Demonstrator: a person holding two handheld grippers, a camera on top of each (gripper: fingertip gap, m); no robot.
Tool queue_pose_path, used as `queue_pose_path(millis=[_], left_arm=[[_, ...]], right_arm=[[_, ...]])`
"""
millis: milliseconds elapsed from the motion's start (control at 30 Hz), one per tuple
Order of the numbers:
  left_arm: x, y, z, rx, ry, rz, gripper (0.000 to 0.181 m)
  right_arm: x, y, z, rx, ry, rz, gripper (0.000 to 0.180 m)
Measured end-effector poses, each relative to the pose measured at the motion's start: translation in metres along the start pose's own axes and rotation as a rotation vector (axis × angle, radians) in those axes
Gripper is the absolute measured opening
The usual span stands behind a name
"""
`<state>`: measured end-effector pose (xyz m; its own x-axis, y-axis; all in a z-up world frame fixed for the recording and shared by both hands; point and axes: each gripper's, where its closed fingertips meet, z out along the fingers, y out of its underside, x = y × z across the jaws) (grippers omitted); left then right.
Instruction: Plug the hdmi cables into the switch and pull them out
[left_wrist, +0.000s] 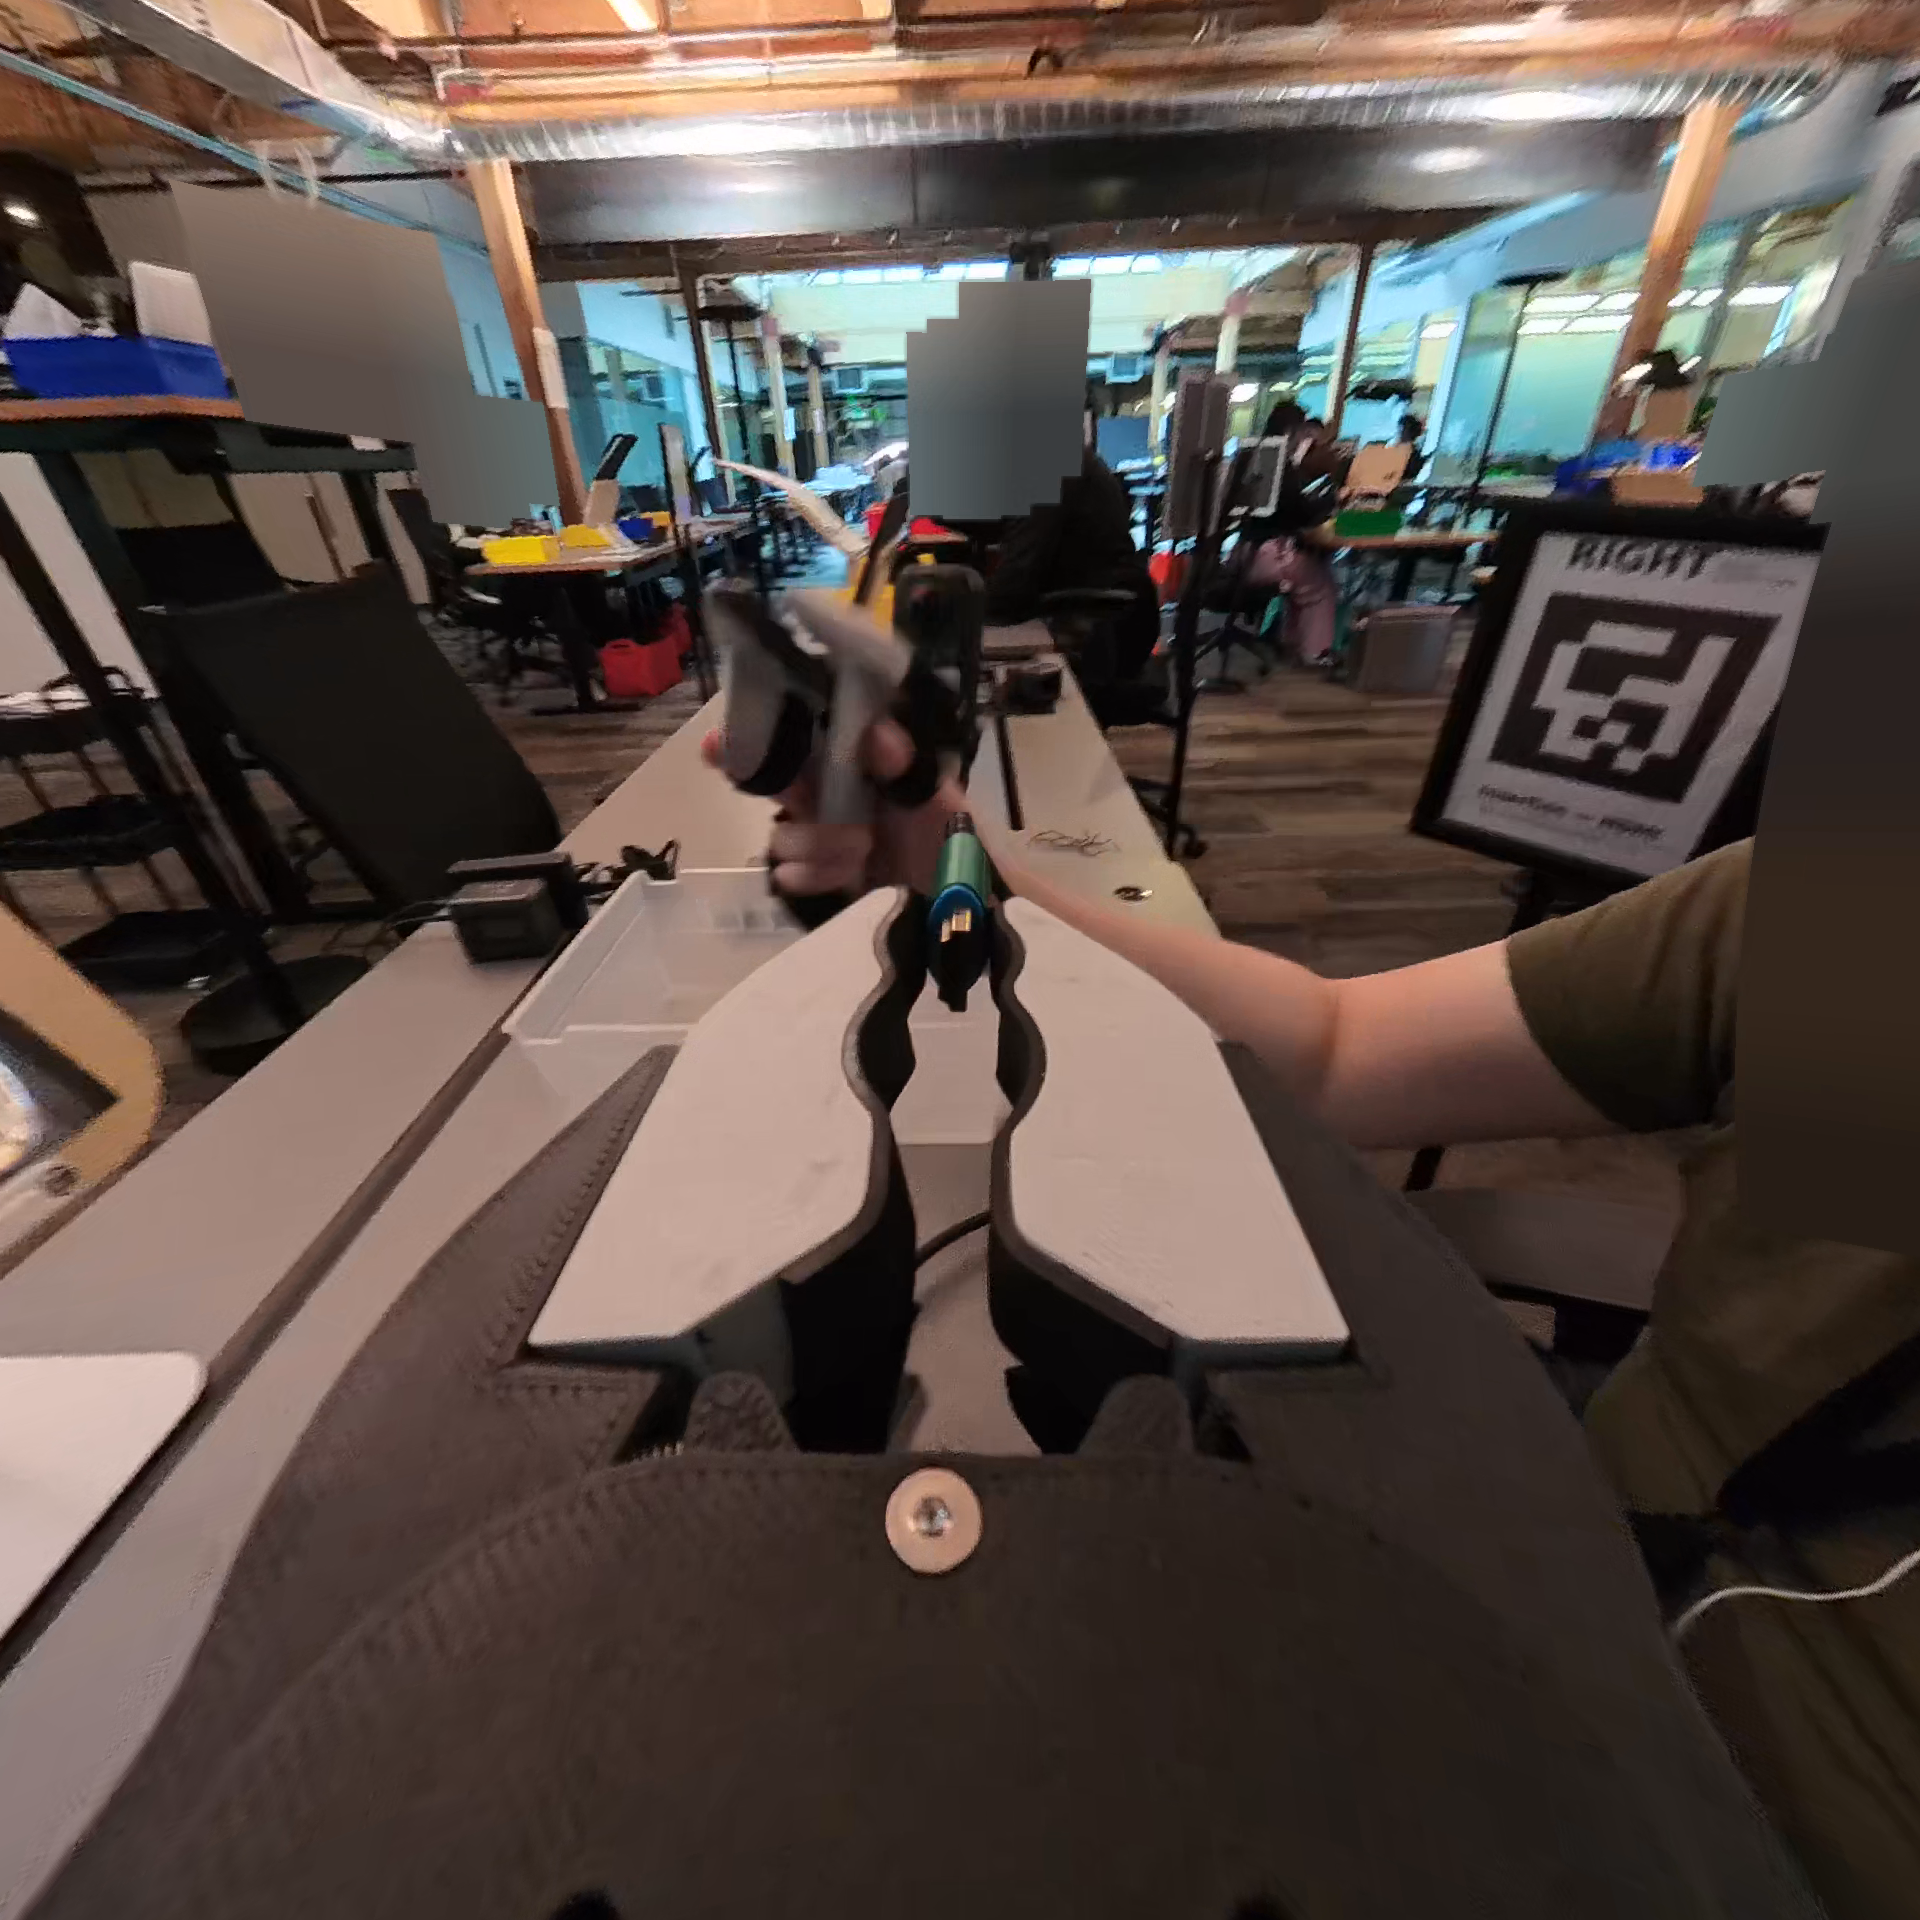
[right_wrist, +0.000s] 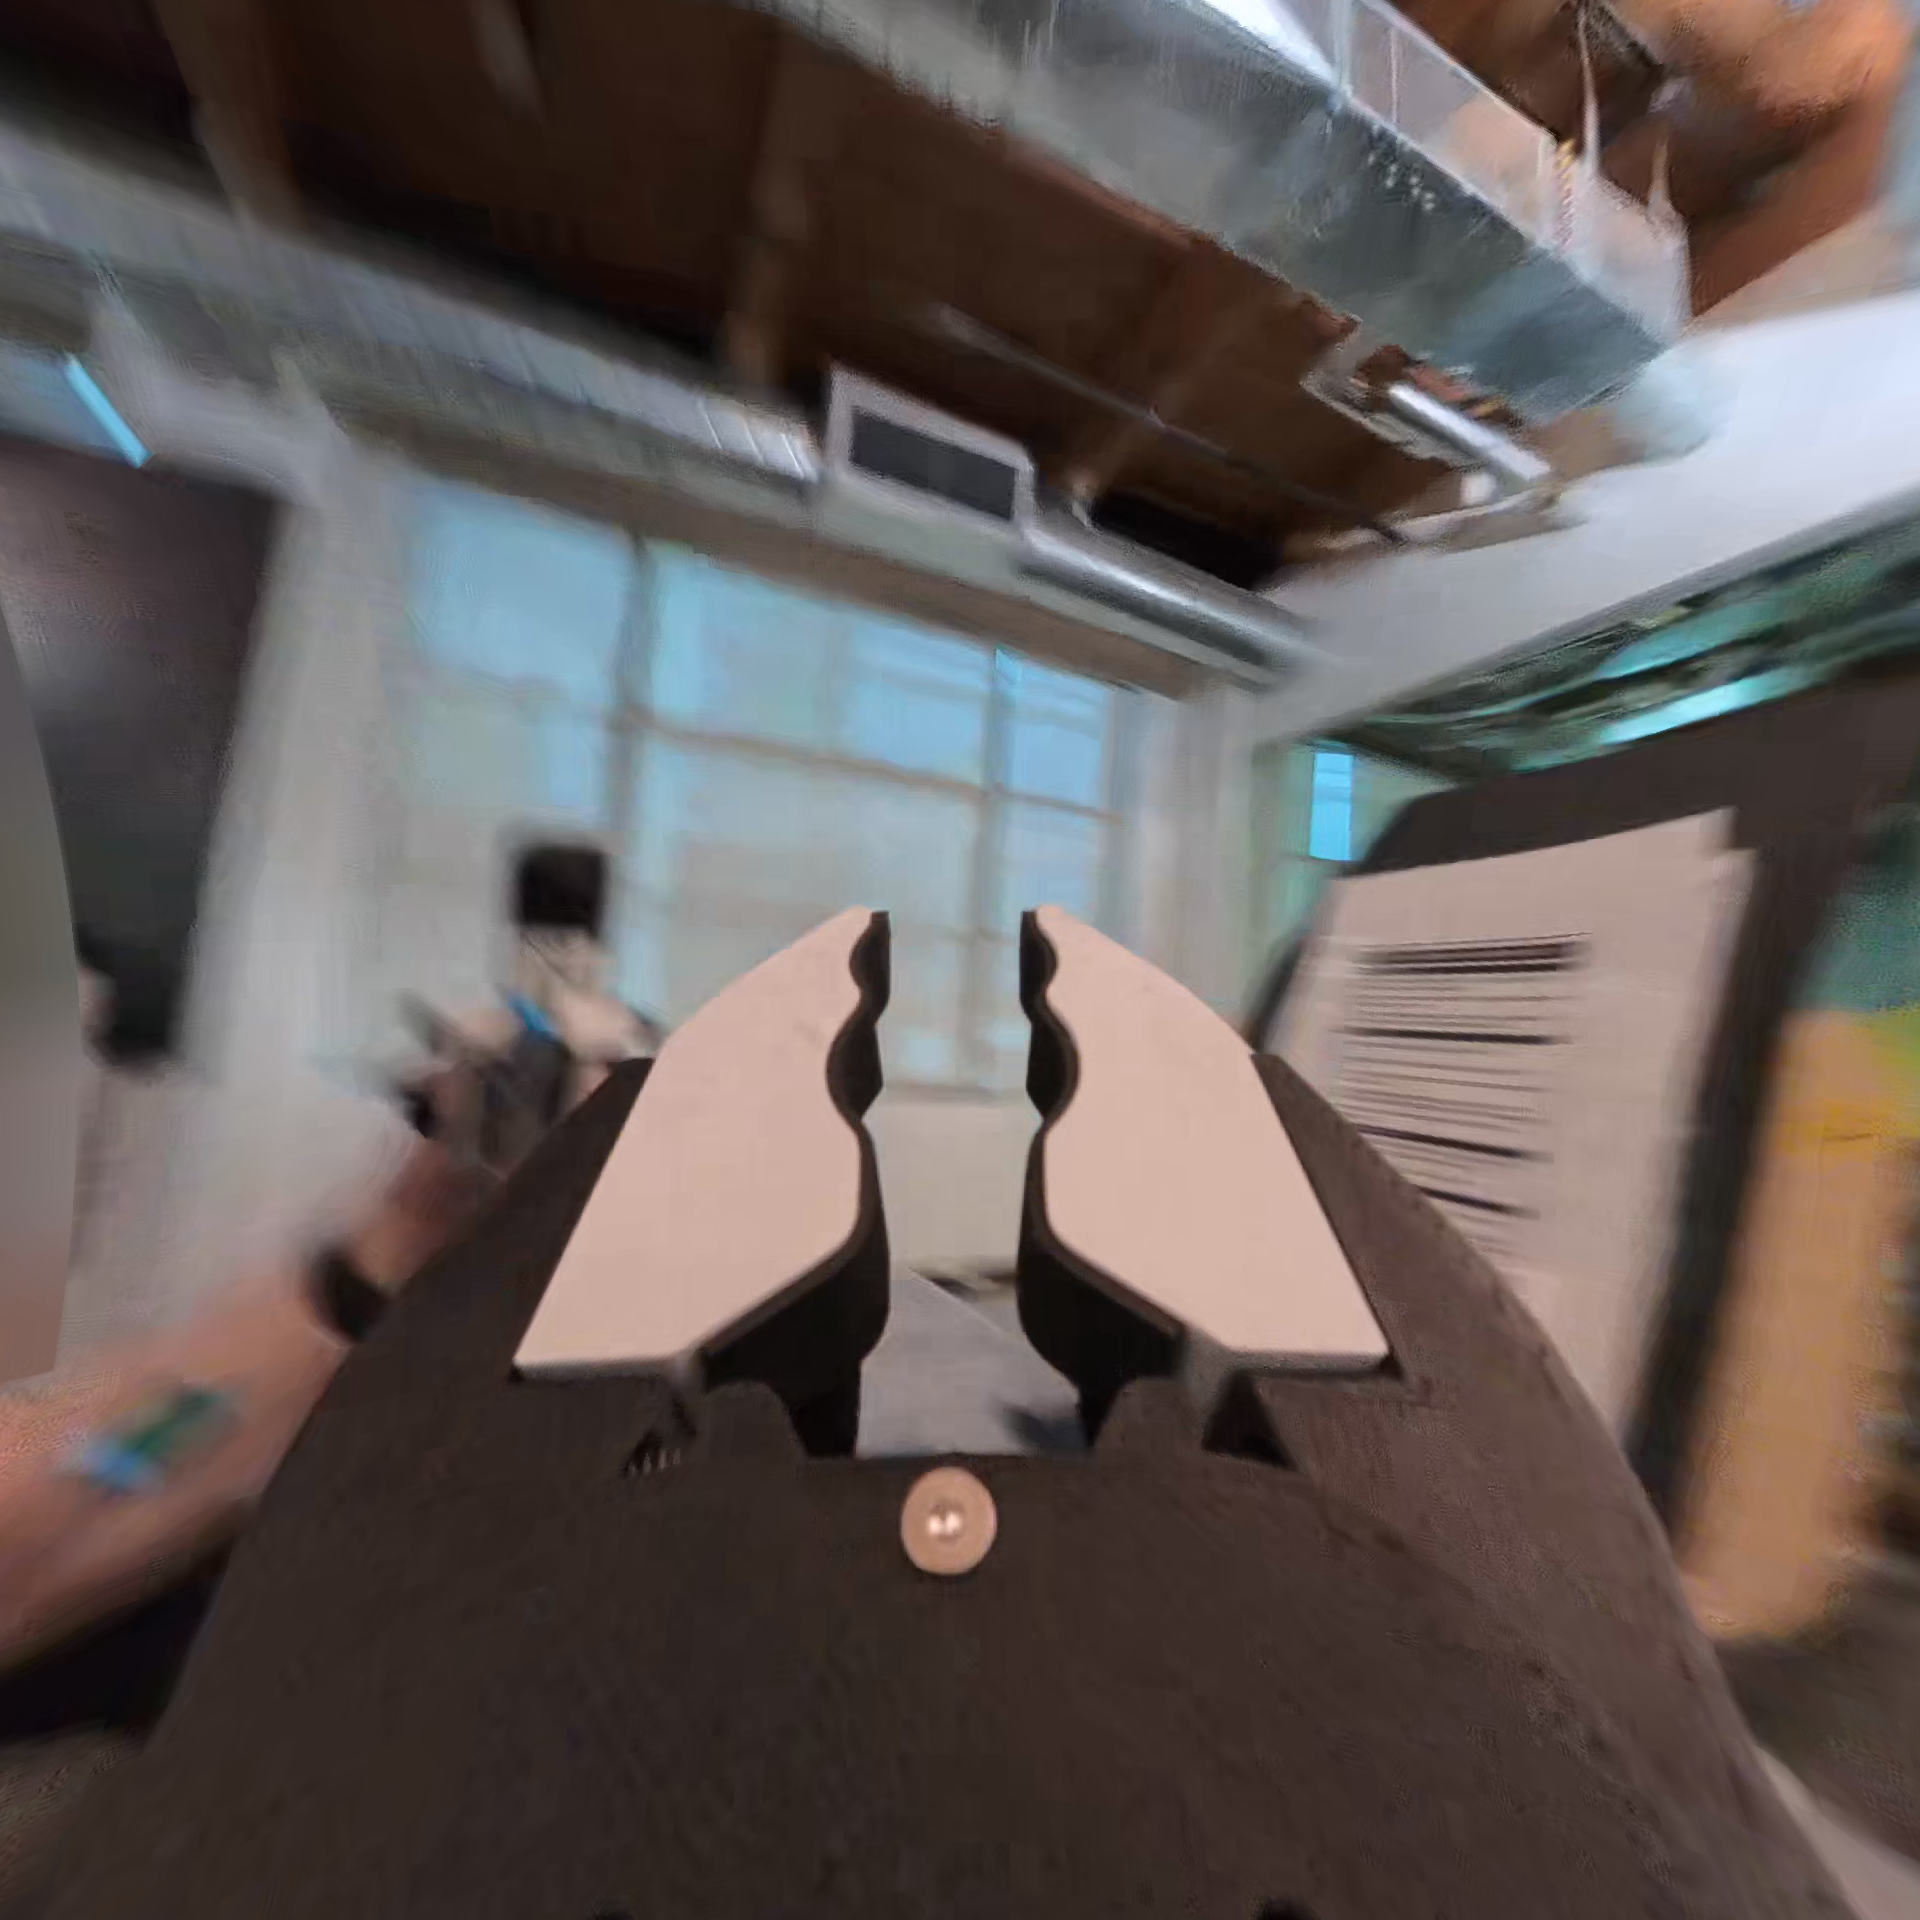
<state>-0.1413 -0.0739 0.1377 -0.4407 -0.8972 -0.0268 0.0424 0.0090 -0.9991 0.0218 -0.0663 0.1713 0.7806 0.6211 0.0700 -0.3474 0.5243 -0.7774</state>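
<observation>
In the left wrist view my left gripper (left_wrist: 953, 909) is shut on an HDMI plug (left_wrist: 954, 894) with a green shell and a blue, gold-marked face. The plug stands between the fingertips and points away from me. Its black cable (left_wrist: 935, 1236) curves down below the fingers. Beyond it a hand holds my right gripper (left_wrist: 800, 634) raised in the air, blurred and pointing up and left. In the right wrist view the right gripper (right_wrist: 956, 920) is open and empty, aimed at the ceiling and windows. No switch shows clearly in either view.
A clear plastic tray (left_wrist: 644, 966) and a black box with cables (left_wrist: 509, 904) sit on the long grey table (left_wrist: 312, 1122). A framed marker board (left_wrist: 1621, 707) stands at the right and shows blurred in the right wrist view (right_wrist: 1507, 1039). The person's forearm (left_wrist: 1299, 1018) crosses from the right.
</observation>
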Motion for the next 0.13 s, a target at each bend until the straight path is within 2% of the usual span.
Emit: queue_pose_path(millis=[67, 133], left_arm=[[0.010, -0.005, 0.003, 0.027, 0.058, -0.043, 0.010], [0.016, -0.009, 0.005, 0.047, 0.104, -0.100, 0.011]], right_arm=[[-0.016, 0.031, 0.009, -0.160, 0.012, -0.393, 0.027], [-0.043, 0.054, 0.022, -0.243, -0.061, -0.627, 0.032]])
